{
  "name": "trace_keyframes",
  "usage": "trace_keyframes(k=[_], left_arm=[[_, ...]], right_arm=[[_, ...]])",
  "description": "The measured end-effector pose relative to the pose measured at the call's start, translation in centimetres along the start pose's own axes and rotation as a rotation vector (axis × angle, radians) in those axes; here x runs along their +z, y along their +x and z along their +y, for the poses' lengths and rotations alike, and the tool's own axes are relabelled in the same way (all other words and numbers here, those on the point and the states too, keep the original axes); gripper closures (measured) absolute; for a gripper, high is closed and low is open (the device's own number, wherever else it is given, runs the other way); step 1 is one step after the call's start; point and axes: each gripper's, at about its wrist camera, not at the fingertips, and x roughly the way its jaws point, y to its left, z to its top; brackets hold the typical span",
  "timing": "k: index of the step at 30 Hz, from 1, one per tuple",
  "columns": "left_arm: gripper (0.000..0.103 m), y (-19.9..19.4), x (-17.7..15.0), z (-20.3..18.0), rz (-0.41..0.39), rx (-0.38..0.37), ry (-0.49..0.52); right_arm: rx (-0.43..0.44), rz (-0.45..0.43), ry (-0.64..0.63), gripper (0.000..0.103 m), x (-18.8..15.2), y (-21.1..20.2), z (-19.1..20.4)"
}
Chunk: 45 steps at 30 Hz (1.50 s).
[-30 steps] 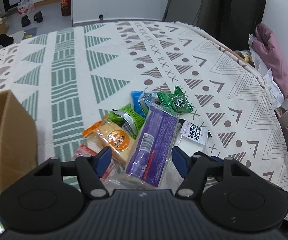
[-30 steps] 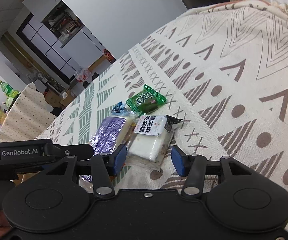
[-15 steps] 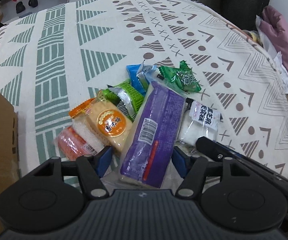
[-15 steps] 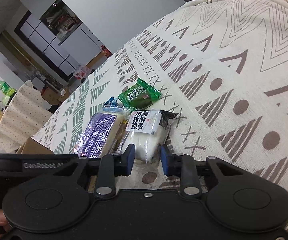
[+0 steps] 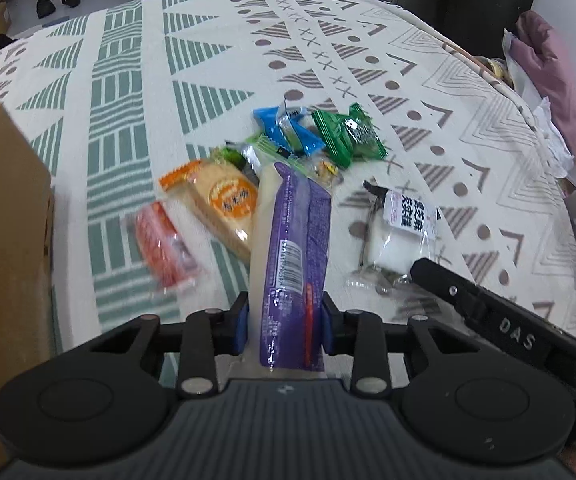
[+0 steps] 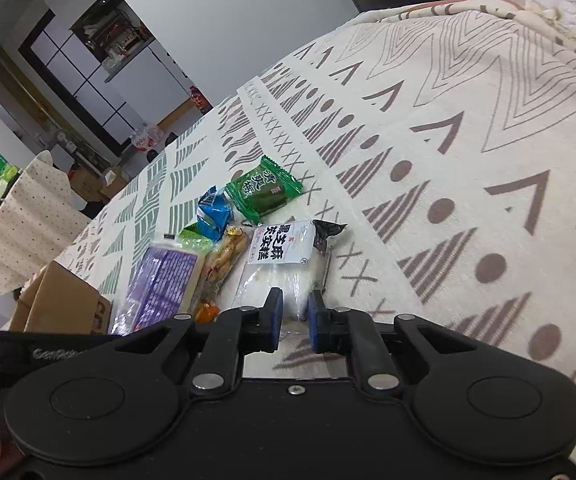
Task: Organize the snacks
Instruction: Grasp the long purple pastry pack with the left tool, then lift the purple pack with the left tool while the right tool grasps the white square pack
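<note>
Patterned cloth (image 5: 128,92) spread over bench; snack pile at centre. Left claw (image 5: 284,326) clamped on near end of long purple packet (image 5: 294,256), far end raised above pile. Right claw (image 6: 293,318) pinched narrow on near end of white rice-cake packet (image 6: 284,264), which lies on cloth right of purple packet. Orange cracker pack (image 5: 220,204), blue packet (image 5: 288,130), green packet (image 5: 348,136) seen beyond. Cardboard box (image 5: 4,248) at left edge.

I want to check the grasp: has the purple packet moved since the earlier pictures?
Yes. The purple packet now stands tilted up off the tablecloth, clamped in the left claw; earlier it lay flat.
</note>
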Motion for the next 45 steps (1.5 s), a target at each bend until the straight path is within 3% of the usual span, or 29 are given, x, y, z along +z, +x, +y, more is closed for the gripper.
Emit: trace_keyframes(k=[10,16,18,19,24,35,41,45], left_arm=[[0.070,-2.7,-1.6,1.1,-0.016,0.004,-0.022],[0.070,-3.3,-1.9,1.8,-0.022,0.010,-0.033],[0.070,-3.3,-2.0,1.8,-0.020,0.010,-0.032],[0.070,-3.3,-2.0,1.8,-0.019,0.009,-0.032],[0.070,-2.5,-2.0,1.7,0.011,0.009,-0.032],[0.067,-0.8,-0.8,1.6,0.012,0.022,-0.040],[0.065,0.2,-0.3,1.7,0.012,0.022,-0.051],[0.064,0.7,-0.1,1.8,0.013,0.026,-0.060]], right_arm=[[-0.070,-0.001,-0.019,0.093,-1.2,-2.1,0.2],[-0.177,-0.017,-0.038,0.089,-1.5,-2.8,0.3],[-0.205,-0.030,-0.034,0.075,-1.5,-2.9,0.3],[-0.212,-0.037,-0.025,0.075,-1.5,-3.0,0.1],[-0.187,-0.059,-0.016,0.049,-1.3,-2.8,0.1],[-0.110,-0.036,-0.091,0.028,-1.1,-0.4,2.0],[-0.128,-0.034,-0.168,0.019,-1.3,0.7,2.9],[-0.154,-0.040,-0.221,0.019,-1.5,1.3,3.3]])
